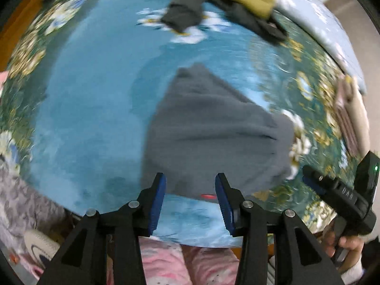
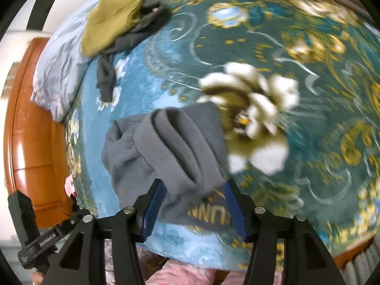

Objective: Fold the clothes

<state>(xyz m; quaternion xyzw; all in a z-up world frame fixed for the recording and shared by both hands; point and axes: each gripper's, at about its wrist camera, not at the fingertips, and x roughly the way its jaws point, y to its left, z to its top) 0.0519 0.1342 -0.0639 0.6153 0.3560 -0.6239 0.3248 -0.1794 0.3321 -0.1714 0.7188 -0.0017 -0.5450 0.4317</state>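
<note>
A folded grey garment (image 1: 209, 133) lies on the blue floral bedspread (image 1: 95, 109); in the right wrist view it (image 2: 171, 149) shows stacked folds and a dark edge with yellow letters. My left gripper (image 1: 190, 185) is open, just at the garment's near edge, with nothing between its jaws. My right gripper (image 2: 193, 192) is open, its jaws on either side of the garment's near end without closing on it. The right gripper also shows in the left wrist view (image 1: 337, 190), held by a hand. An olive garment (image 2: 114, 16) and a dark grey one (image 2: 133, 38) lie piled at the far end.
A pale floral quilt (image 2: 59, 66) lies bunched by the wooden headboard (image 2: 30, 128). A beige striped item (image 1: 351, 116) lies at the bed's right. Pink patterned fabric (image 1: 178, 266) is below the near edge of the bed.
</note>
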